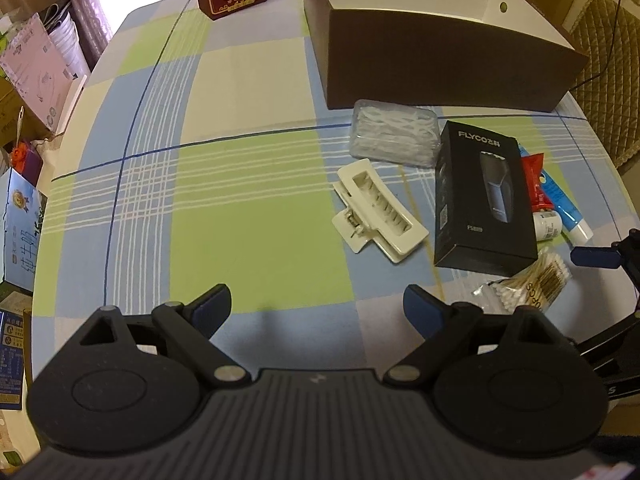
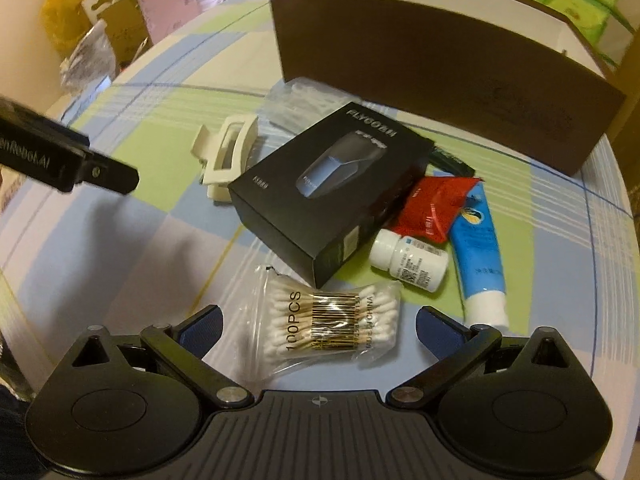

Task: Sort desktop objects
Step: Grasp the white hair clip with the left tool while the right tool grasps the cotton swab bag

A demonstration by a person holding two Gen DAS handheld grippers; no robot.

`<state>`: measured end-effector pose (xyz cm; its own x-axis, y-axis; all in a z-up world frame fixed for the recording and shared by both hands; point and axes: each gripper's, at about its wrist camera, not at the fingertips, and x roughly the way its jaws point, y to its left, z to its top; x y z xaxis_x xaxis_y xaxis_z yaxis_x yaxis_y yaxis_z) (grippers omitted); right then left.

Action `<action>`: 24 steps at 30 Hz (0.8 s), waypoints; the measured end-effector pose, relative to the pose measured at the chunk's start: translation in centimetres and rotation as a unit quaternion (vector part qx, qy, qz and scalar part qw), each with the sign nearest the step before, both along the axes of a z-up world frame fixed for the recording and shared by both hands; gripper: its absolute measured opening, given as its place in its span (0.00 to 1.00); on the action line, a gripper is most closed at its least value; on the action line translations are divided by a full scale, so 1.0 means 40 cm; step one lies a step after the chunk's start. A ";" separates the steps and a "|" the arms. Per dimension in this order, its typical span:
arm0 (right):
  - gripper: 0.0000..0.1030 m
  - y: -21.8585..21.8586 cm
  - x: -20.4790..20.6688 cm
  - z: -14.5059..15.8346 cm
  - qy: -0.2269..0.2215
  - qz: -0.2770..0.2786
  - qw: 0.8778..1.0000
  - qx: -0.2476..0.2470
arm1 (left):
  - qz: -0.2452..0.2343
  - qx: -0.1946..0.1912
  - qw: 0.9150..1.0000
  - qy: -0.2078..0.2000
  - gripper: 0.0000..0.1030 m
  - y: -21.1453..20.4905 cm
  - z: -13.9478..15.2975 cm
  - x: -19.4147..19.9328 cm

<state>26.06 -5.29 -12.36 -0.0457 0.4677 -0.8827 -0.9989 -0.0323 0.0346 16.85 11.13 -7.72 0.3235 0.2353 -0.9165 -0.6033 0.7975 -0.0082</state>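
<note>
Both tools gape wide and empty, right tool [image 2: 318,320] poised over the cotton swab bag [image 2: 324,322].

The tablecloth [image 1: 248,184] is checked in pale green, light blue and cream with thin dark blue lines. A black shaver box [image 2: 328,196] shows a blue-grey shaver. The hair claw clip [image 1: 378,210] is cream, the storage box [image 1: 448,64] dark brown outside and white inside, the tube [image 2: 480,256] blue and white, the sachet [image 2: 436,208] red.
</note>
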 end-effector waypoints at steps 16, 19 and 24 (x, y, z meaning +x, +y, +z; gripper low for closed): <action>0.64 -0.015 0.020 -0.019 -0.013 -0.003 1.000 -0.014 | -0.042 -0.001 0.999 0.003 0.88 0.016 -0.041 0.032; 0.64 -0.027 0.041 0.010 -0.004 -0.019 1.000 -0.004 | -0.067 0.008 0.998 -0.006 0.88 0.013 -0.040 0.041; 0.64 -0.050 0.079 0.054 0.010 -0.053 0.999 0.006 | -0.125 0.035 0.991 -0.029 0.88 0.012 -0.037 0.056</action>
<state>29.23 -7.28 -10.21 -0.0136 0.4817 -0.8762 -0.9958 0.0729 0.0556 19.10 11.62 -9.22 0.4318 0.2039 -0.8786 -0.3863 0.9221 0.0241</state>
